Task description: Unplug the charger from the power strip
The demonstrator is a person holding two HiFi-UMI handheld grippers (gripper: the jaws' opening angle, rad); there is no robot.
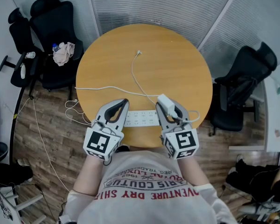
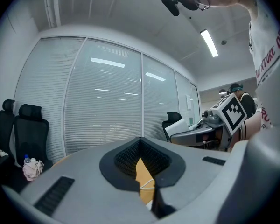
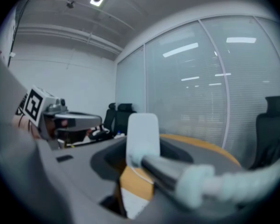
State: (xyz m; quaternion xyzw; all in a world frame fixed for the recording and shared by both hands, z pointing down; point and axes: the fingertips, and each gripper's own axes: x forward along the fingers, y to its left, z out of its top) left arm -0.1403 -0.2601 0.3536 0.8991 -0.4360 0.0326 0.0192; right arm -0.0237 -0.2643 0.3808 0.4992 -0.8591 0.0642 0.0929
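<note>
A white power strip [image 1: 141, 119] lies near the front edge of the round wooden table [image 1: 177, 64]. My right gripper [image 1: 168, 104] is shut on the white charger [image 1: 164, 100], which stands between the jaws just beyond the strip and looks apart from it. In the right gripper view the charger [image 3: 142, 133] rises upright between the jaws, and its thick cable runs toward the camera. A thin white cable [image 1: 134, 73] trails across the table to a loose plug end. My left gripper [image 1: 124, 102] rests over the strip's left end, jaws shut with nothing between them [image 2: 140, 140].
Black office chairs stand at the left [image 1: 51, 31] and the right [image 1: 242, 83] of the table. A crumpled cloth and a bottle [image 1: 63, 52] sit on the left chair. White cords [image 1: 72, 108] hang off the table's left edge to the wood floor. Glass walls with blinds run behind.
</note>
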